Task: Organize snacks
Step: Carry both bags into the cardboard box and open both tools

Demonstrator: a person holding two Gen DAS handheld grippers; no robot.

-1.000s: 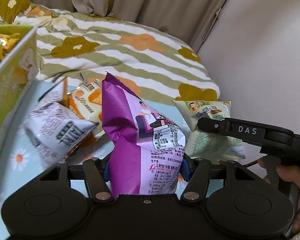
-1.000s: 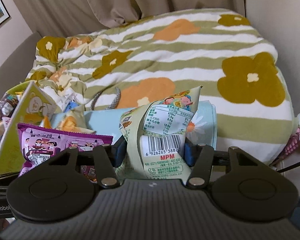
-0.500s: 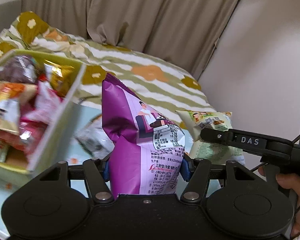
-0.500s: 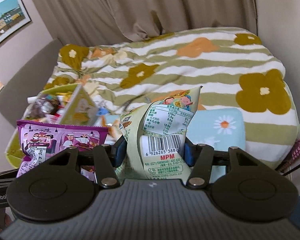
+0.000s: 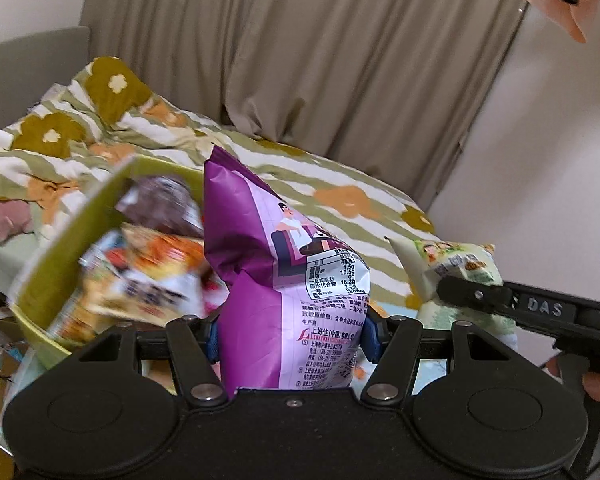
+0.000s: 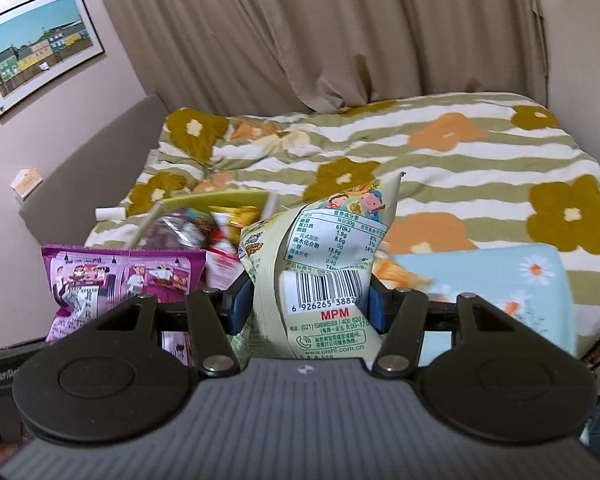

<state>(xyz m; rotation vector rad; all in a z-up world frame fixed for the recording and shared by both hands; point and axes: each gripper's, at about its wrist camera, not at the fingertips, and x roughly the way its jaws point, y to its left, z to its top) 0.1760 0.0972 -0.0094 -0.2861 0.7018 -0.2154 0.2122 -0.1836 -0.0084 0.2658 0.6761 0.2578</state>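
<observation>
Floral bed (image 6: 440, 160) behind; green box (image 5: 72, 240) centre-left half full; left gripper (image 5: 292, 336) fingers clamp purple bag (image 5: 276, 264), right gripper (image 6: 304, 308) fingers clamp green bag (image 6: 324, 264), neither binned yet.

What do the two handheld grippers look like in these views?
The left gripper has a smooth black body with two round discs, black linkage arms with silver pins, and blue pads. The right gripper has the same linkage and blue pads, but a ribbed grey body. Seen from the left wrist, its black side reads "DAS". No sleeve is visible.
</observation>
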